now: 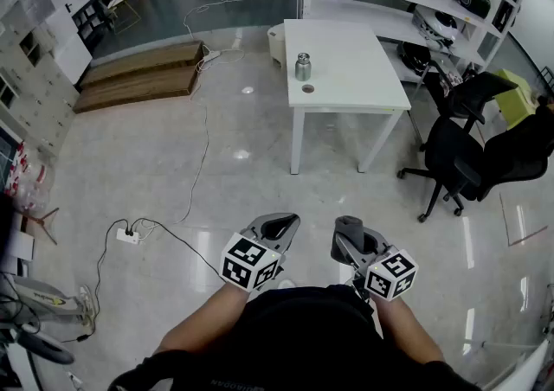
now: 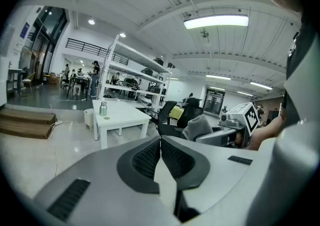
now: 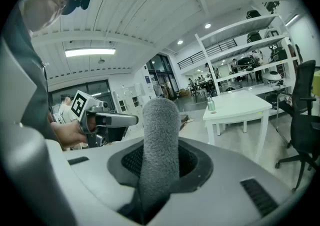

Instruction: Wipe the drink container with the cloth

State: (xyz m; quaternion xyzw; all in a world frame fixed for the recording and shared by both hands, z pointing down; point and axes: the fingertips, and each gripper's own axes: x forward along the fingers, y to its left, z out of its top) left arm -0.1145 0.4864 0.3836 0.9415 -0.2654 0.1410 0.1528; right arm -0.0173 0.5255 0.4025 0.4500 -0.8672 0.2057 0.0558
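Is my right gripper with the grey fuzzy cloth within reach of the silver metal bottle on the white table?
Probably not: the silver metal bottle stands far across the floor from the right gripper. Nothing blocks the way; stepping closer should do.

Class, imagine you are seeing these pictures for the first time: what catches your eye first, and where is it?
First comes the grey cloth, rolled upright and clamped in the right gripper at the bottom of the head view. Beside it the left gripper is shut and empty. Far across the shiny floor, a small metal drink container stands on a white table.
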